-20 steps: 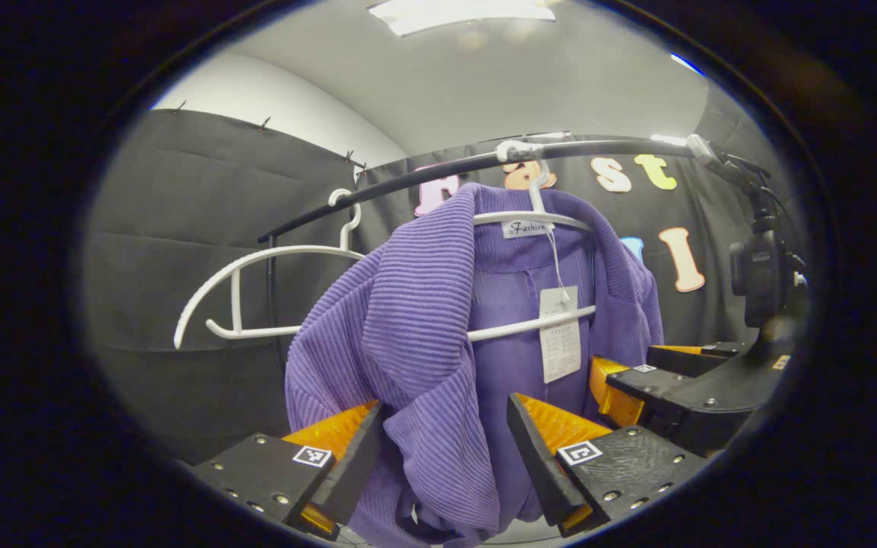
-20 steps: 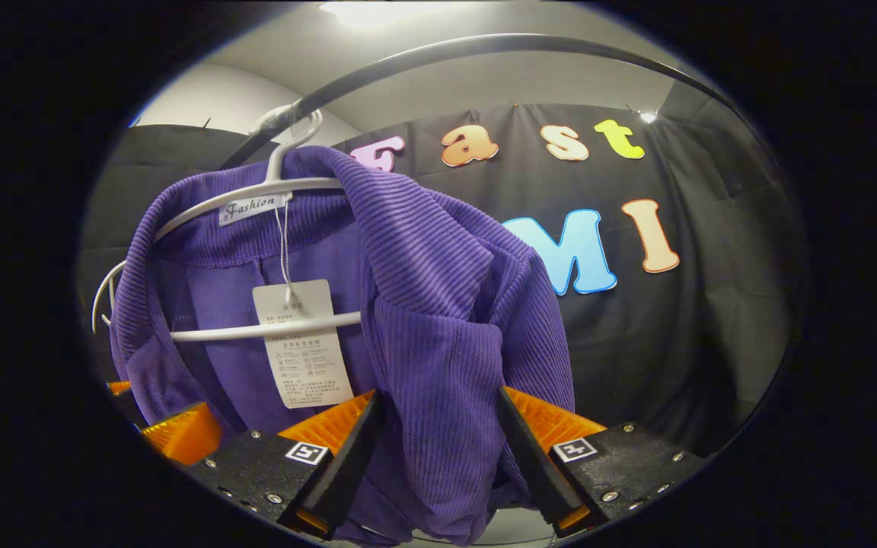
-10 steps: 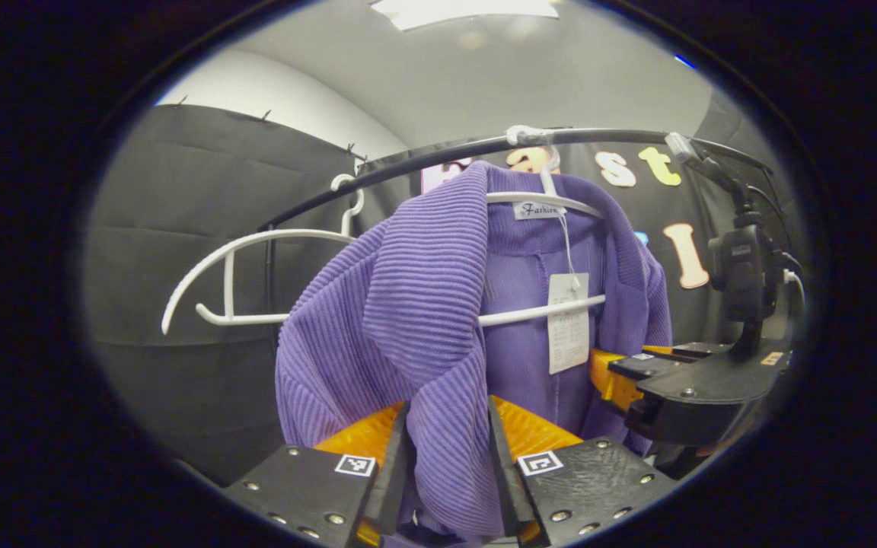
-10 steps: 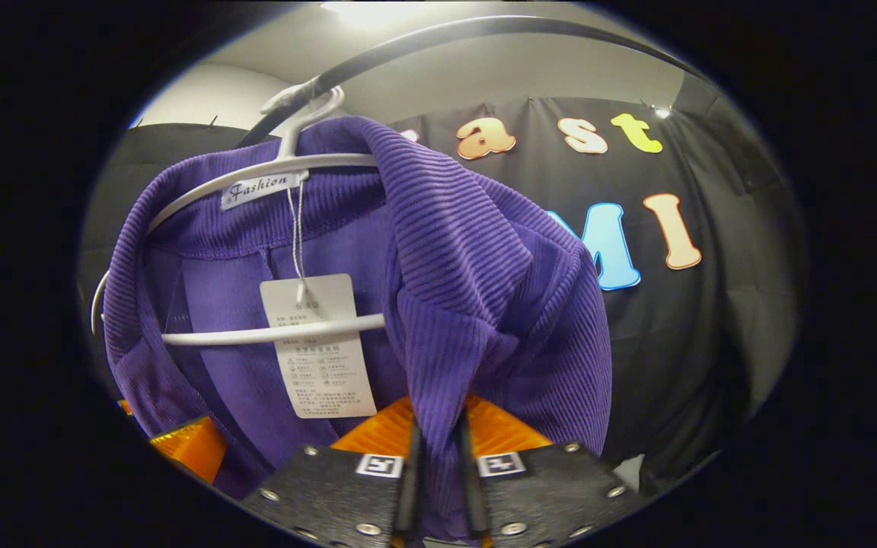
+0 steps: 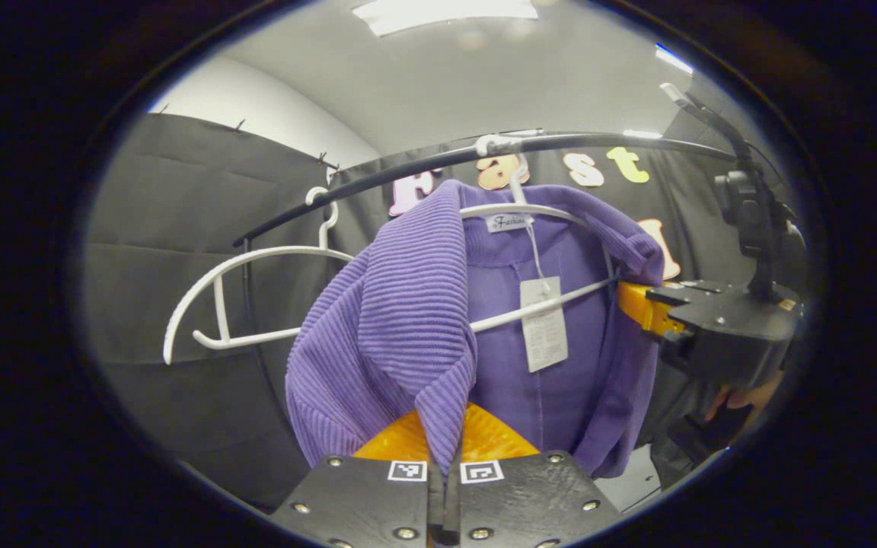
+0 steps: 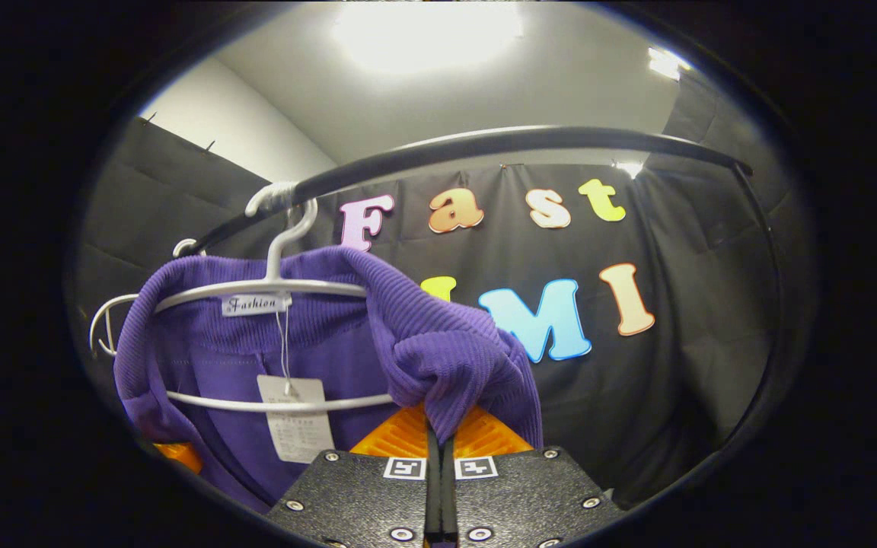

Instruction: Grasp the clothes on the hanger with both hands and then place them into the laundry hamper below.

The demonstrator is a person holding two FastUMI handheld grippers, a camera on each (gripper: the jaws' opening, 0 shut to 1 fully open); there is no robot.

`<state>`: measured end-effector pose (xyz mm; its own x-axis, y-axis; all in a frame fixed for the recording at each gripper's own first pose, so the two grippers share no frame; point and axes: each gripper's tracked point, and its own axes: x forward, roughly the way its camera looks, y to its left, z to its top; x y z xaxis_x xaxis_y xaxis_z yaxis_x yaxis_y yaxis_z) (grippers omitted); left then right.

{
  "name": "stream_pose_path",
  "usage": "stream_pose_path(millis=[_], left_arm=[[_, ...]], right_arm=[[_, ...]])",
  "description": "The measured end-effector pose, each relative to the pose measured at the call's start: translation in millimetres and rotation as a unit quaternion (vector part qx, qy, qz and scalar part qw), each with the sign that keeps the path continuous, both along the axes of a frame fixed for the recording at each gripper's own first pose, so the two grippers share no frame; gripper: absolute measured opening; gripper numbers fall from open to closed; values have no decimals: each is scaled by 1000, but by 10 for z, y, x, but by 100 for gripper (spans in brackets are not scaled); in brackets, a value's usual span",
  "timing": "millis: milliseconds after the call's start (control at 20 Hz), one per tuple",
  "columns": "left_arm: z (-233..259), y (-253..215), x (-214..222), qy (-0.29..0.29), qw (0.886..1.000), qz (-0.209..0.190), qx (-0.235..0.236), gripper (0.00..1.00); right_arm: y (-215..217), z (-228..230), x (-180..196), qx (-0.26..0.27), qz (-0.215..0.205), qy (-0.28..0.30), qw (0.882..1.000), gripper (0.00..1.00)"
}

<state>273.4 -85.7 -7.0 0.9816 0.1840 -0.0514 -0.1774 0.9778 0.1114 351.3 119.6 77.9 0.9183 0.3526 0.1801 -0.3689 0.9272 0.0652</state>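
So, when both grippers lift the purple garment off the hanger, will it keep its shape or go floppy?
Probably floppy: the purple garment already sags in soft folds below the hanger. The ribbed knit bunches where the right gripper pinches it, so it likely grips well and will not slip. The left gripper holds only a thin fold, so the rest may dangle and could snag on the hanger.

purple garment hides much of its hanger; hang tag print too small to read

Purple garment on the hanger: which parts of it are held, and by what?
Both grippers pinch the purple garment: left gripper its left front edge, right gripper its bunched right shoulder.
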Motion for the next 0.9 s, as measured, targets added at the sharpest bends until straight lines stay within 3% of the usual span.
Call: stream_pose_path(millis=[100, 350, 400, 450, 550, 650, 700, 750, 900], left_arm=[[34, -3, -83, 4, 1000, -4, -4, 1], [297, 158, -311, -3, 1000, -3, -3, 1], [352, 212, -364, -5, 1000, 0, -5, 5], [412, 279, -404, -7, 1000, 5, -7, 1], [537, 415, -481, -14, 1000, 16, -8, 5], [680, 573, -556, -24, 999, 28, -6, 5], [749, 655, -591, -30, 999, 35, -3, 1], [813, 730, -614, -36, 999, 41, -2, 5], [942, 953, -628, -48, 997, 62, -1, 5]], right_arm=[[-100, 210, 17, 5, -12, -24, 1000, 0], [-207, 519, 118, 2, -28, -54, 998, 0], [-231, 566, 128, -2, -31, -61, 998, 0], [-263, 605, 160, -7, -34, -67, 997, 0], [-297, 666, 223, -17, -38, -79, 996, 0], [-320, 704, 270, -28, -43, -88, 995, 0], [-338, 711, 307, -33, -45, -92, 994, 0], [-361, 717, 348, -38, -49, -94, 994, 0], [-446, 706, 505, -40, -58, -89, 994, 0]])
